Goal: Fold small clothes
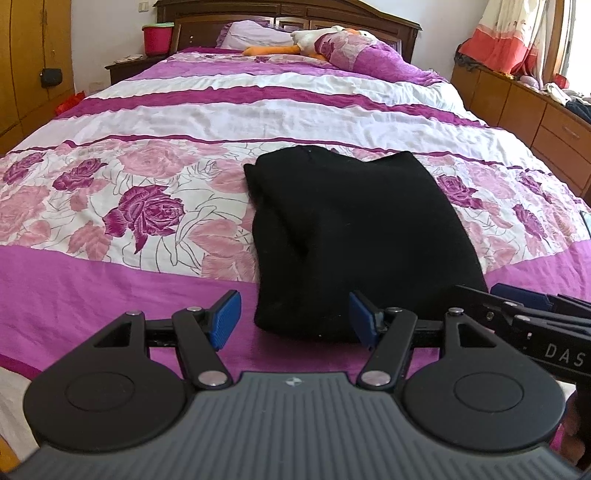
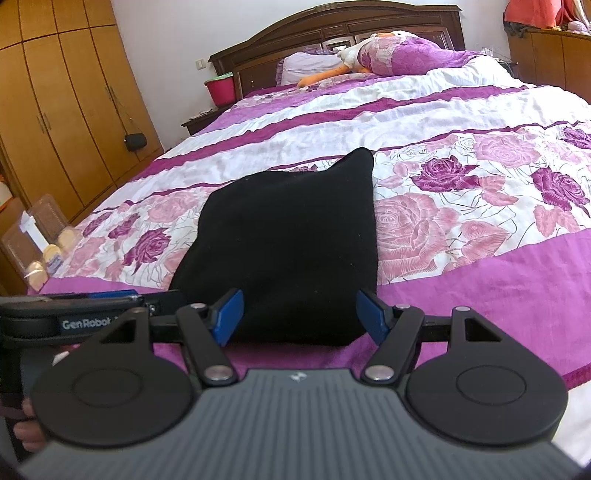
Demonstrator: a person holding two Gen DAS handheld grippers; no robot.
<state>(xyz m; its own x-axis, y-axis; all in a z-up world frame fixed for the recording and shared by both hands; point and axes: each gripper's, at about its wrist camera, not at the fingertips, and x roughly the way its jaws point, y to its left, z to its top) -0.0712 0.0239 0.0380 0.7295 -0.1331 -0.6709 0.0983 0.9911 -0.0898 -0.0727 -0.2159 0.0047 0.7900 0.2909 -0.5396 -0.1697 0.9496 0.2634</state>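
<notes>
- On the near end of the bed, the folded black knit garment (image 1: 354, 236) lay flat on the purple, white and rose-printed quilt (image 1: 155, 122), its nearest edge on the plain magenta band.
- On the dark wooden nightstand (image 1: 129, 66) beside the headboard stood a red plastic bucket with a green rim (image 1: 158, 37); what it held could not be seen.
- The left gripper (image 1: 294, 319) was tilted down toward the quilt with its blue pads (image 1: 224, 317) set wide apart; the garment's near left corner lay between them, but neither pad pressed on it.
- The right gripper (image 2: 299, 314) pointed down at the same near edge, jaws apart, having just opened further; the garment's hem sat between the pads without being gripped.
- Each tool showed at the edge of the other's view, the two standing close beside each other, with fingers of a hand (image 2: 31, 424) wrapped on the left one's handle.
- Farther up the bed lay a white and orange plush duck (image 1: 314, 40) against a lilac pillow (image 1: 251, 33).
- A tall wooden wardrobe (image 2: 62, 110) lined one side; low wooden cabinets (image 1: 524, 110) lined the other.
</notes>
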